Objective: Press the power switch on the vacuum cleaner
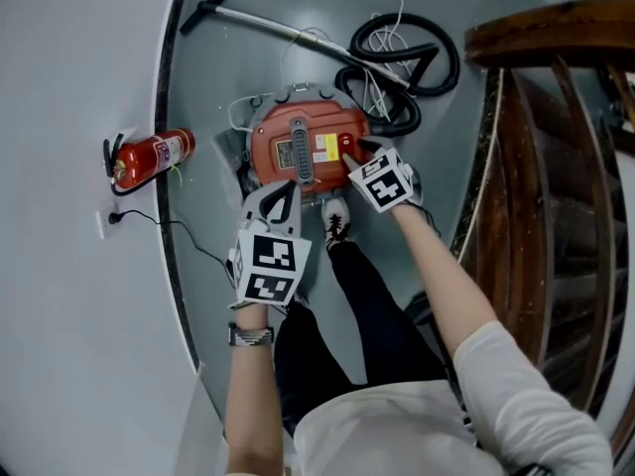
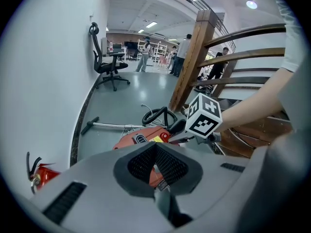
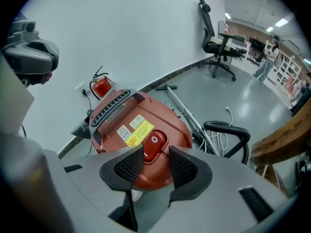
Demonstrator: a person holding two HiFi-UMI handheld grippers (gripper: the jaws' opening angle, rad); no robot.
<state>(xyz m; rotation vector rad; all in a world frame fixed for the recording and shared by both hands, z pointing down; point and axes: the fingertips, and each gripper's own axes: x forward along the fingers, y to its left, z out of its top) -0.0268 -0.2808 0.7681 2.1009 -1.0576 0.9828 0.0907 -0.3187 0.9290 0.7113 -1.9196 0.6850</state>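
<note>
Right tongs [image 3: 156, 151], parted, frame rounded glossy red switch [image 3: 154, 142].

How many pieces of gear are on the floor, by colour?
Red: 2, vacuum cleaner and fire extinguisher
Black: 1, hose
Silver: 1, pipe
Total: 4

I stand on a grey floor [image 2: 131, 98] beside a curved white wall [image 2: 48, 76], a black office chair [image 2: 108, 63] near it farther off, a wooden stair railing [image 1: 556, 30] on my right, ceiling strip lights [image 2: 151, 24] beyond.
</note>
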